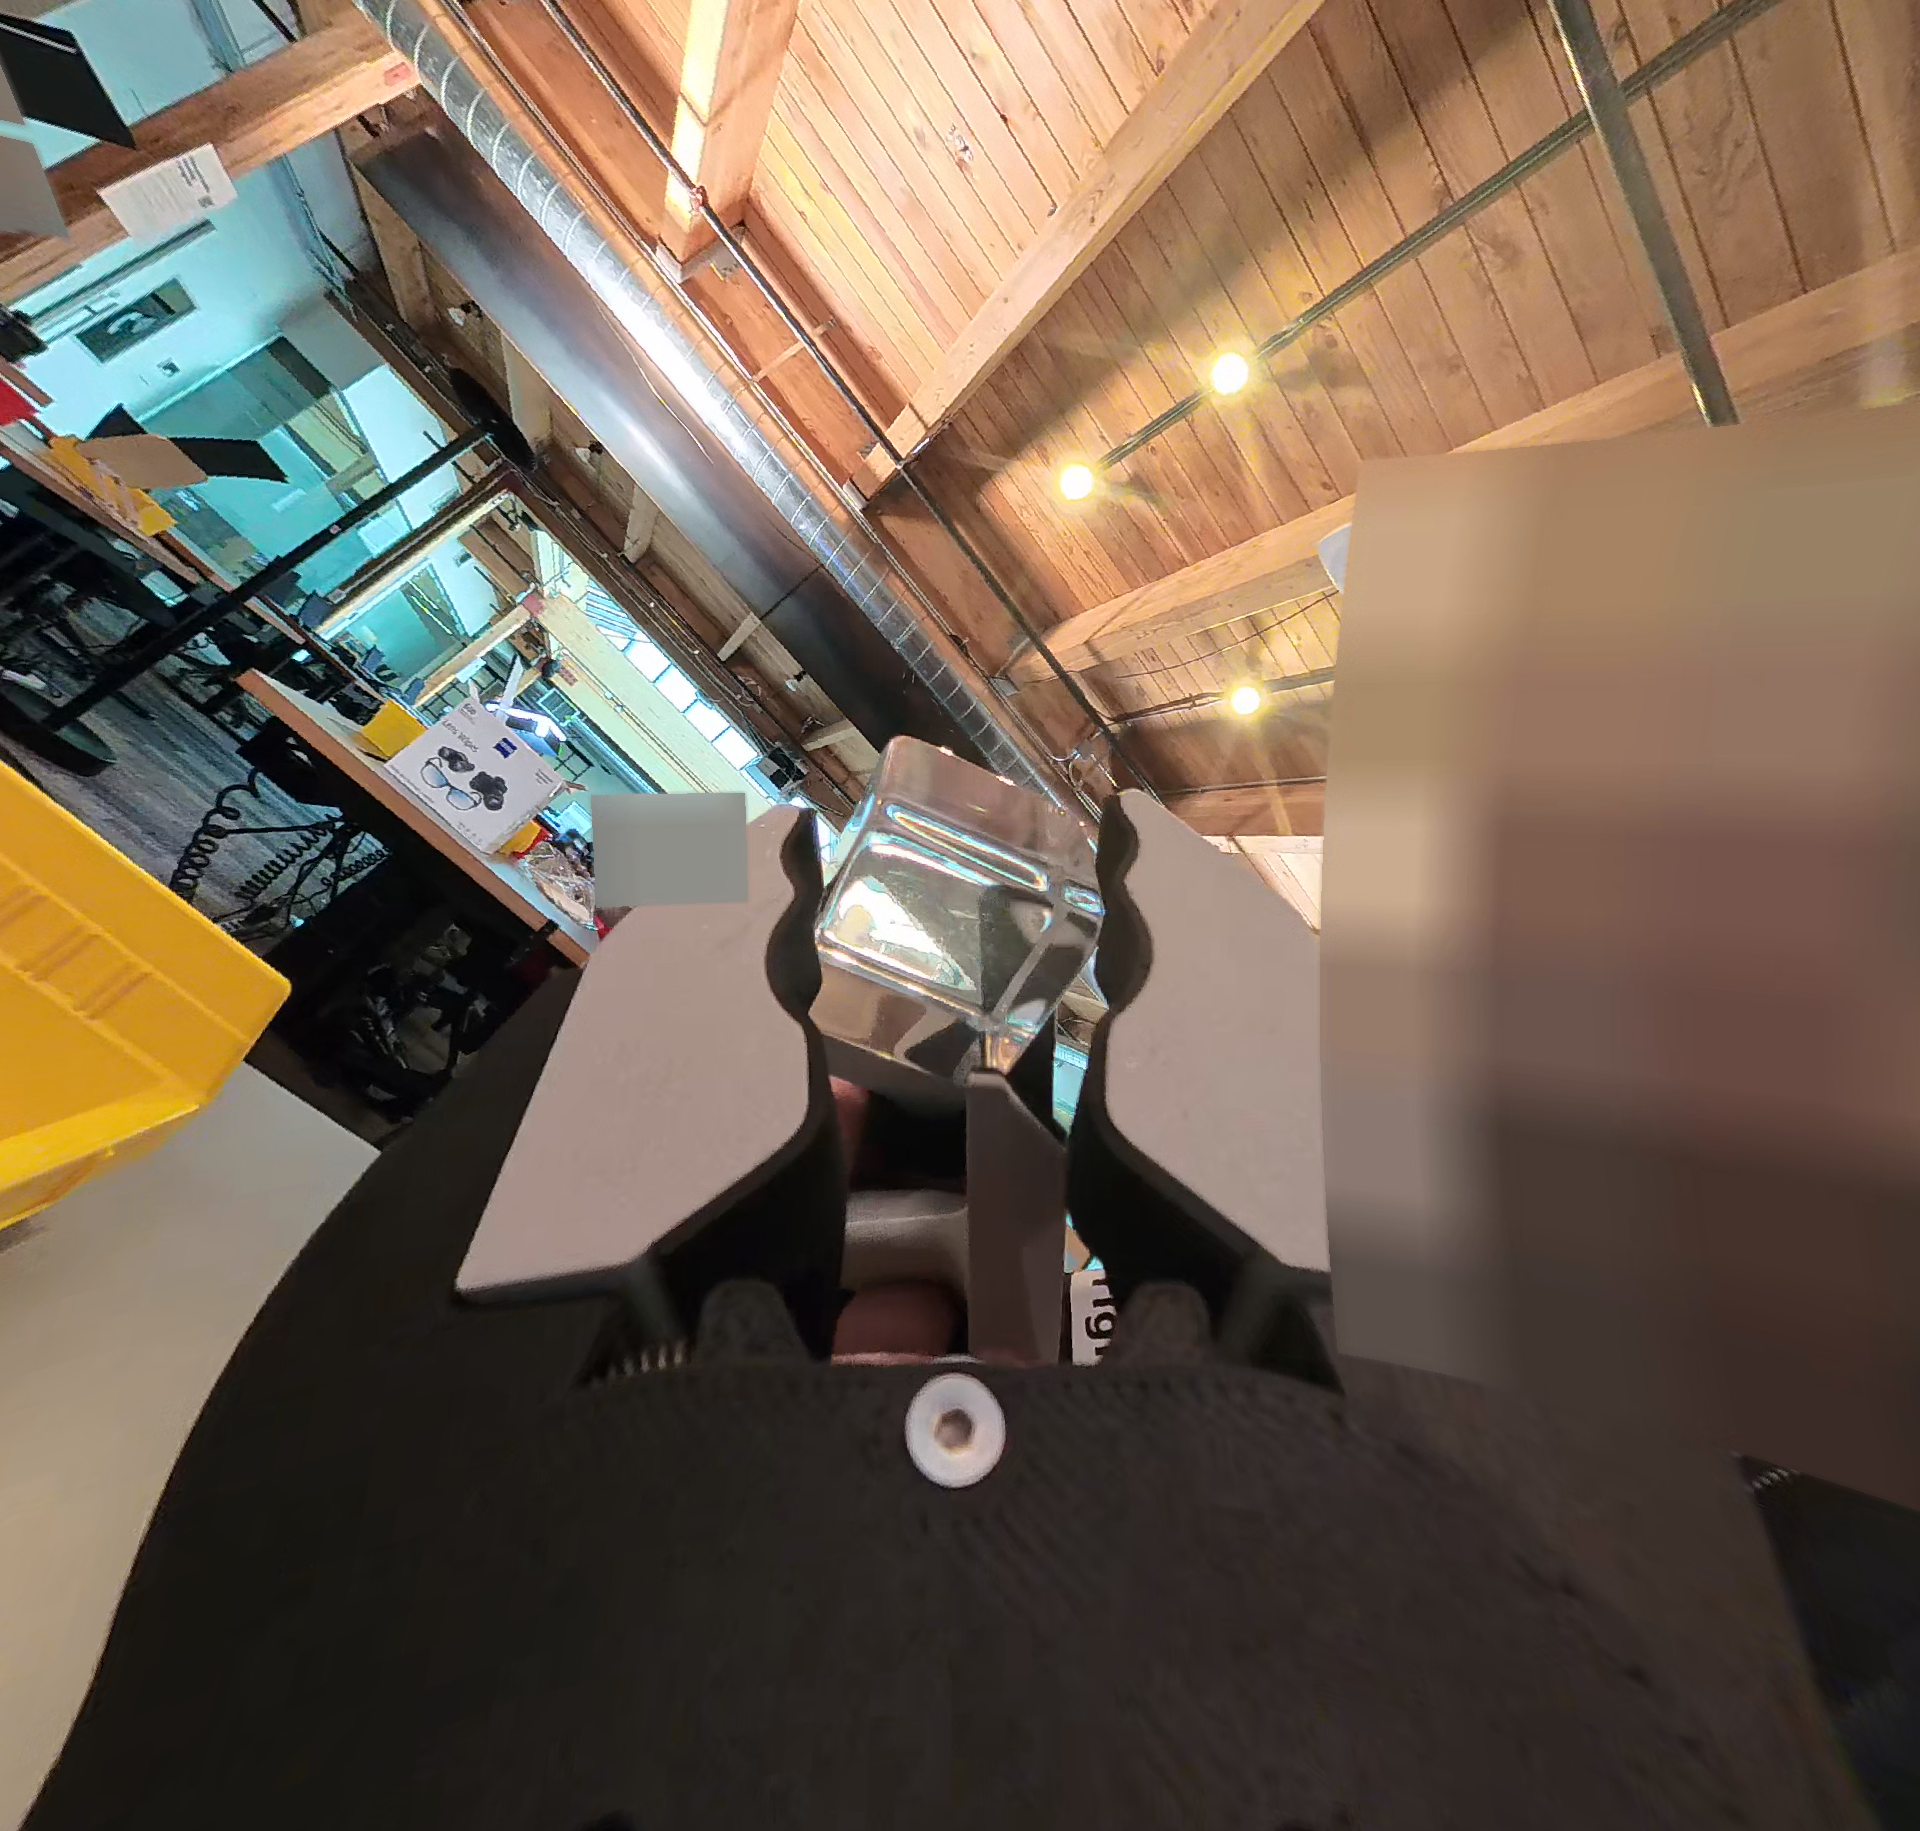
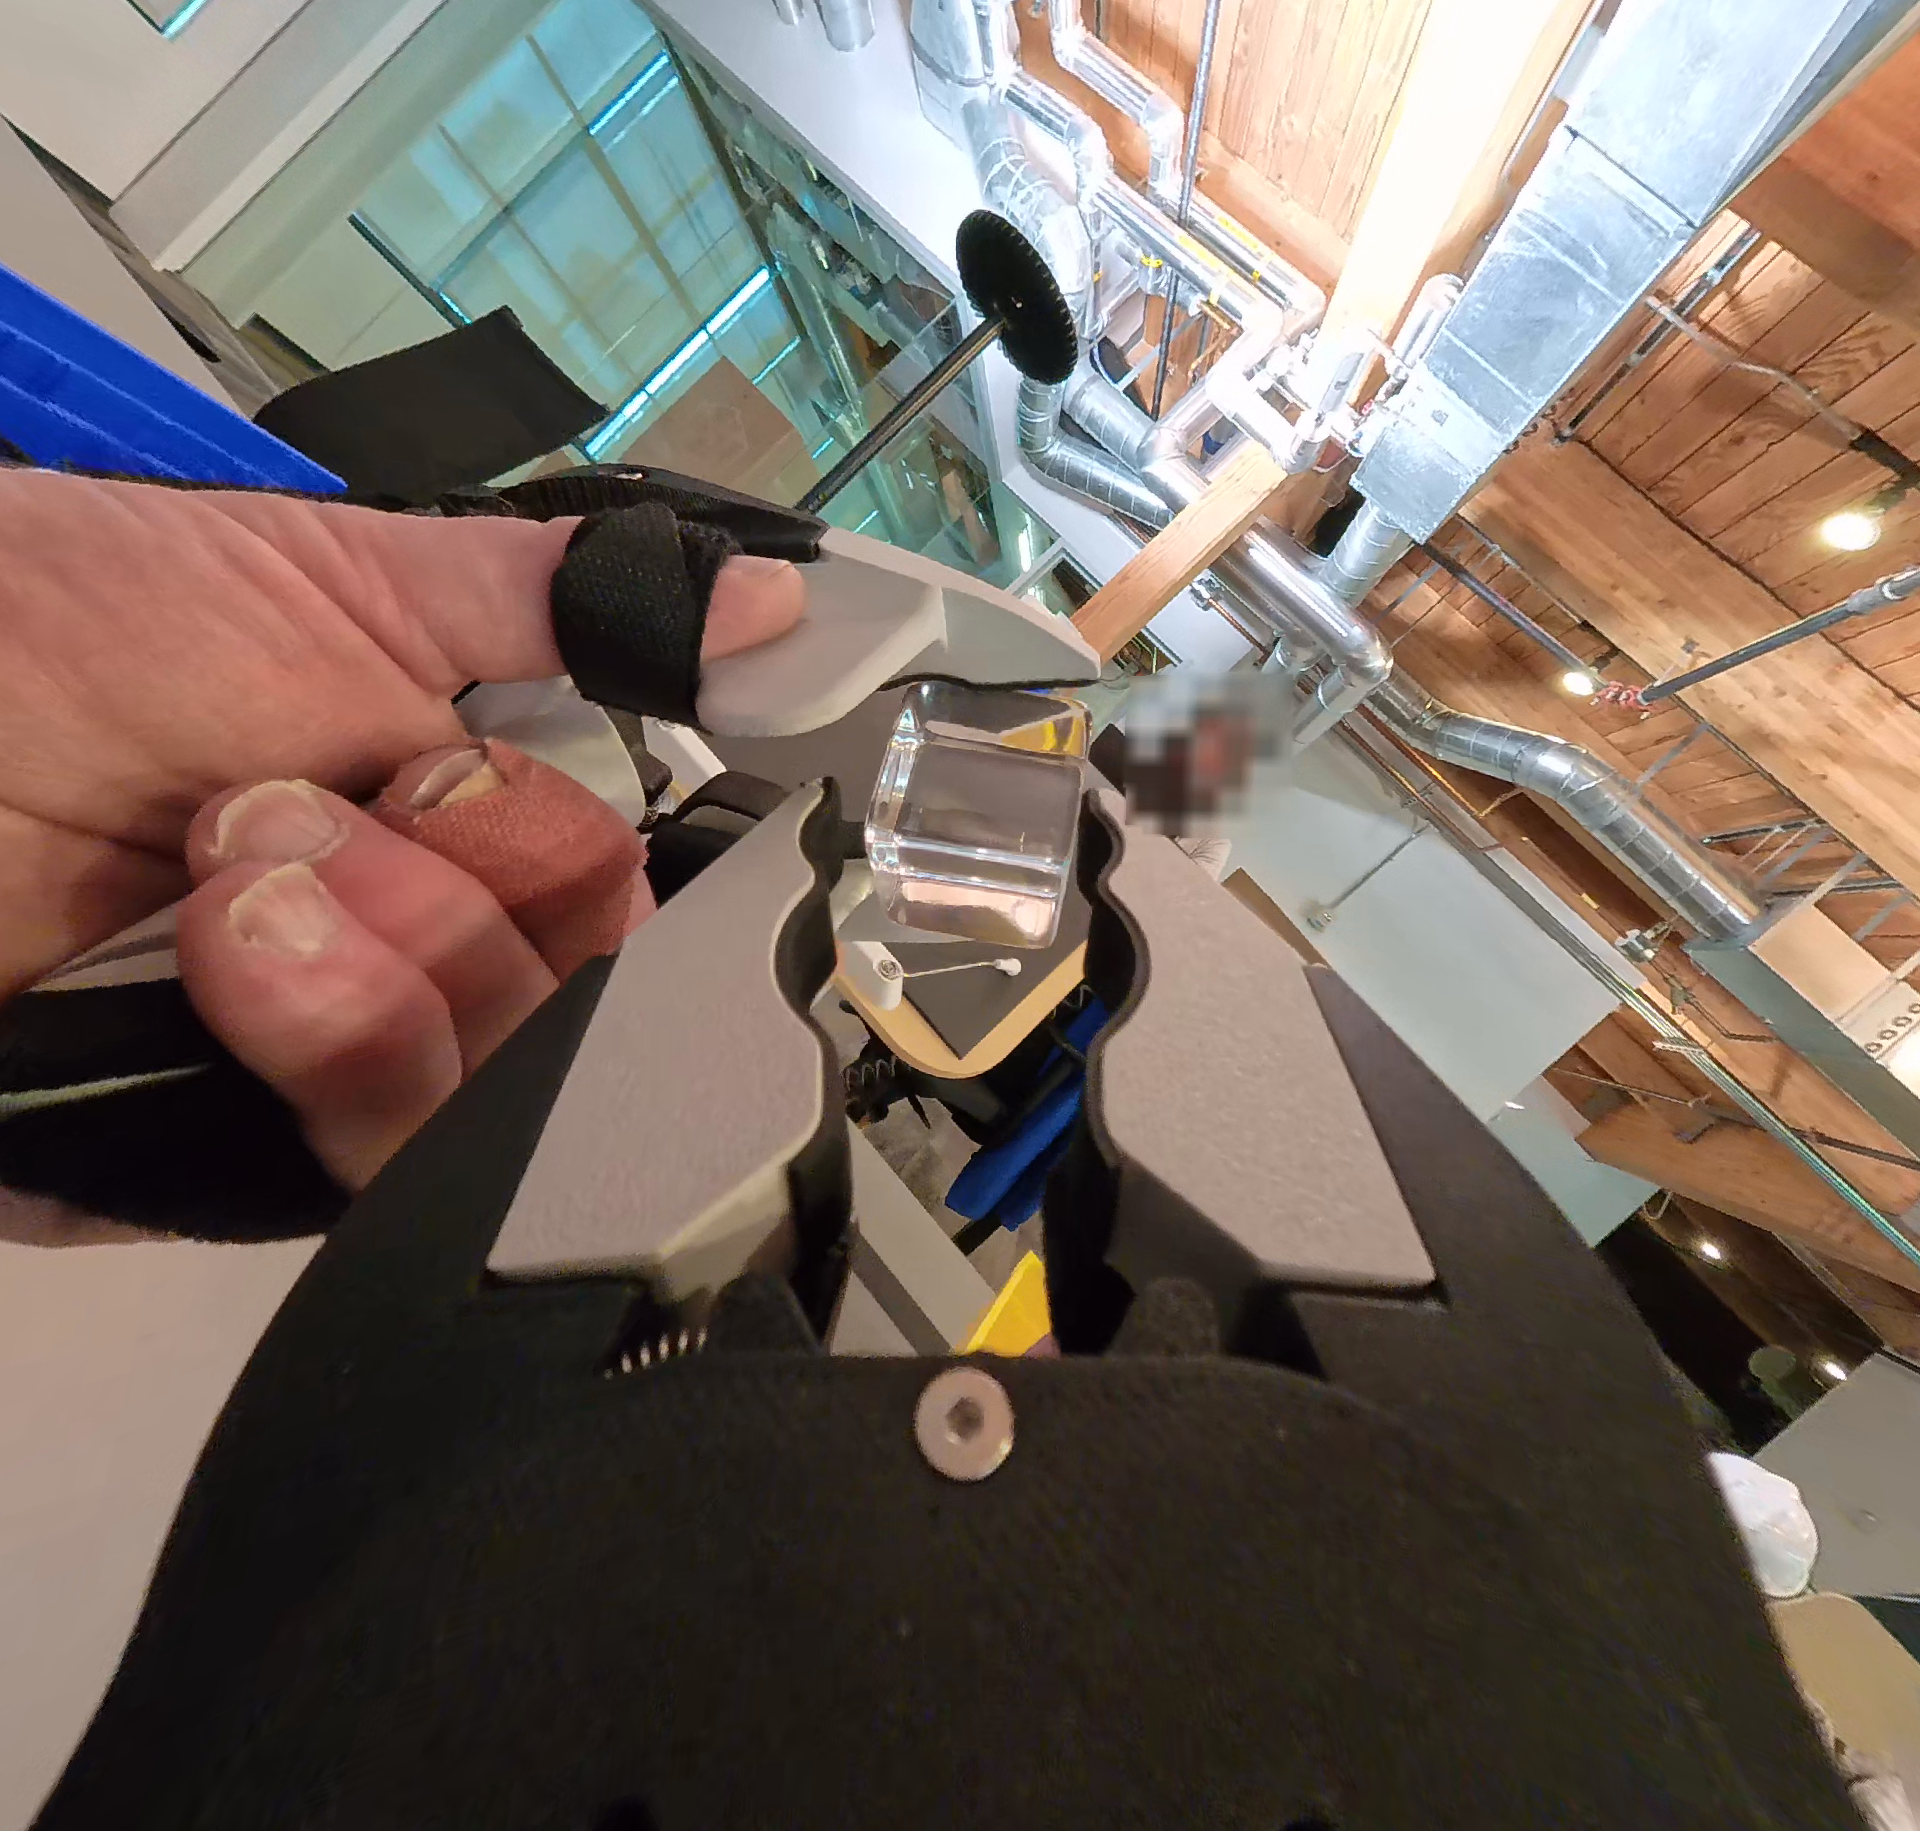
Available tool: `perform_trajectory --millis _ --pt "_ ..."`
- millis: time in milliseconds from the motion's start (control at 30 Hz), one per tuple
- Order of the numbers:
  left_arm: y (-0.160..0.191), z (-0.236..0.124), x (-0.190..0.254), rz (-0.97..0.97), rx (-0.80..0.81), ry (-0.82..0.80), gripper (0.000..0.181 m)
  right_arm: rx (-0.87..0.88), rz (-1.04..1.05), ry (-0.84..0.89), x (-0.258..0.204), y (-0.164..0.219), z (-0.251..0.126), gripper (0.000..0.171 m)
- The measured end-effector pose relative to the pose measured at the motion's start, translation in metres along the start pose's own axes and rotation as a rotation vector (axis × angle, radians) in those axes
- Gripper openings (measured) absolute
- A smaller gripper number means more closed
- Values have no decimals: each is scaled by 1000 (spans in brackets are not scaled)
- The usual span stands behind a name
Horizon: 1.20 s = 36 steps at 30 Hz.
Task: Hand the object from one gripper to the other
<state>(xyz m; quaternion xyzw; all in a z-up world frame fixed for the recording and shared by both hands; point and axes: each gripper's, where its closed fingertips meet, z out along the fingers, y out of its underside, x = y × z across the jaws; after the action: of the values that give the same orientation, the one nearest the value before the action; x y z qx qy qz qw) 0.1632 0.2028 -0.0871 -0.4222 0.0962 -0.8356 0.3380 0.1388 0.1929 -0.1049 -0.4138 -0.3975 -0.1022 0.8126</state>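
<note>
The right claw (image 2: 961, 846) is bracketing the clear cube (image 2: 977, 831), fingers spread a little wider than it, not plainly pressing. The left claw (image 1: 956, 908) is pinching that cube (image 1: 956, 924) between both pads, high in the air. If the left lets go before the right closes, the slick, hard-edged cube is likely slipping and falling; crossed fingers may also be colliding.

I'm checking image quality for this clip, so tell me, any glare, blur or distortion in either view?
Left wrist view: ceiling lamps flare, bright glints on the clear glass cube, beams bent by the wide lens. Right wrist view: sharp, evenly lit; the cube shows only soft reflections; lines curve toward the edges.
</note>
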Motion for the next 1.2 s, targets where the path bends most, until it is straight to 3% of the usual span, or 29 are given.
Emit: perform_trajectory --millis 367,767,933,1200 --pt "0 -6 -7 67 -100 -42 50 20 165 -149 -7 5 -14 50" --pt "16 -9 -16 190 -484 -76 50 -64 349 -568 4 24 -18 64" --pt "20 -9 -15 266 -552 -67 50 -20 554 -703 -2 19 -13 60" --pt "29 -9 -15 353 -627 -39 50 28 695 -793 -6 16 -12 45"
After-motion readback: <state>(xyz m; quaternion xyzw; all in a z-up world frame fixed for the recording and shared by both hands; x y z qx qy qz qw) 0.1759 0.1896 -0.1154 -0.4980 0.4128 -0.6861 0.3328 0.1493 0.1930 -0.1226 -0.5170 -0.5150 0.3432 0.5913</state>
